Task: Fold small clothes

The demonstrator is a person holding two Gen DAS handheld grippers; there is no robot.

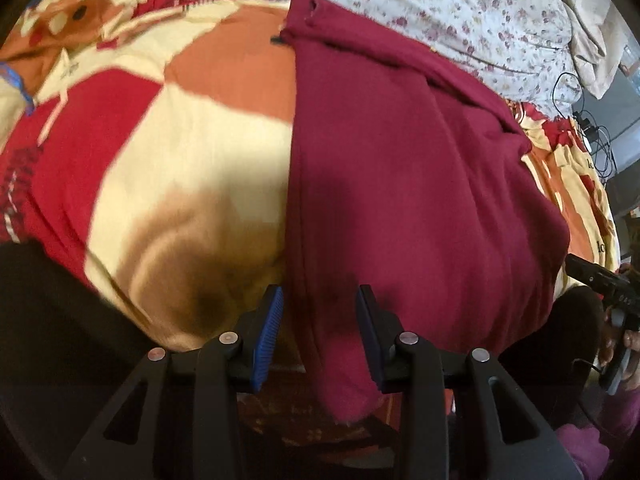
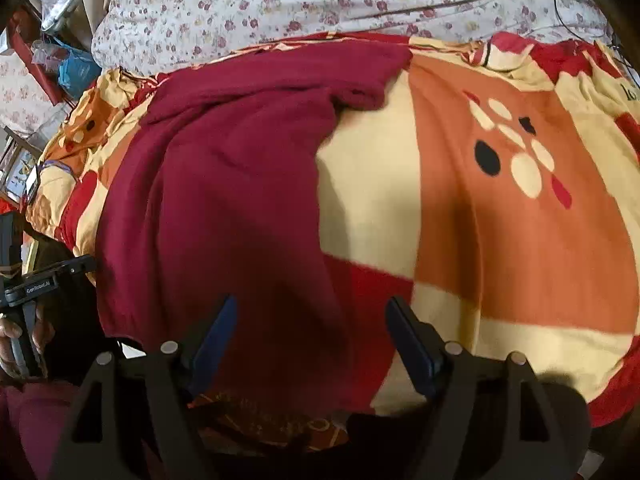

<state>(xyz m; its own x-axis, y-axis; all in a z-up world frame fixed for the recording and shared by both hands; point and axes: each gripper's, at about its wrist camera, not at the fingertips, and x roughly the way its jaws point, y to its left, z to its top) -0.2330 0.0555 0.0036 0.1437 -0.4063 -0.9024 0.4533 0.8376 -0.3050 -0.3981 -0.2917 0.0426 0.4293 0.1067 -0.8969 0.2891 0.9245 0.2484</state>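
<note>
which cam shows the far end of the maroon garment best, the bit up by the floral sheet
The right wrist view. There the maroon garment runs unbroken up to its far edge by the floral sheet. The left wrist view shows that end too, but squeezed toward the top with folds overlapping it.

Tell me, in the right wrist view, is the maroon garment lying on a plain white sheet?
No, the maroon garment lies on a blanket patterned in red, orange and cream blocks.

"GenRobot.AI" reads in white on the other hand-held gripper (image 2: 38,280) at nine o'clock in the right wrist view. Dark letters "lo" sit on the blanket (image 1: 591,165) at three o'clock in the left wrist view.
</note>
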